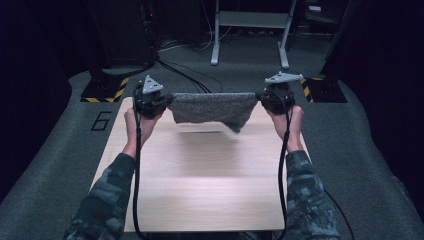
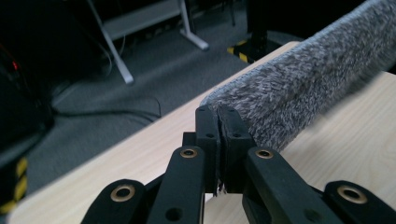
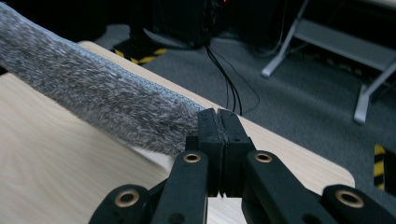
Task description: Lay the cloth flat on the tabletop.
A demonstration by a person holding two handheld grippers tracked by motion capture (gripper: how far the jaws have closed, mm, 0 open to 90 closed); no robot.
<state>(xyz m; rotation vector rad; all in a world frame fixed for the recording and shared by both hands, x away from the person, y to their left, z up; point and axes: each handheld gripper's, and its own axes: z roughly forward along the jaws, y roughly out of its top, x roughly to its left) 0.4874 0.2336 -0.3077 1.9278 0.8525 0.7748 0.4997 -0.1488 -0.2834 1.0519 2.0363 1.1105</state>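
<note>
A grey fuzzy towel (image 1: 212,109) hangs stretched in the air above the far half of the wooden table (image 1: 200,180). My left gripper (image 1: 167,102) is shut on the towel's left top corner, and my right gripper (image 1: 260,97) is shut on its right top corner. In the left gripper view the jaws (image 2: 218,119) pinch the towel (image 2: 299,79) edge, which runs off to the upper right. The right gripper view shows the jaws (image 3: 218,122) clamped on the towel (image 3: 93,93), which stretches away to the upper left. The towel's lower edge sags lowest at the right.
The table stands on grey carpet (image 1: 55,165). Beyond its far edge are black stand bases with yellow-black hazard tape (image 1: 105,90), floor cables (image 1: 185,75) and a grey metal frame (image 1: 250,30). A "6" (image 1: 101,121) is marked on the floor at the left.
</note>
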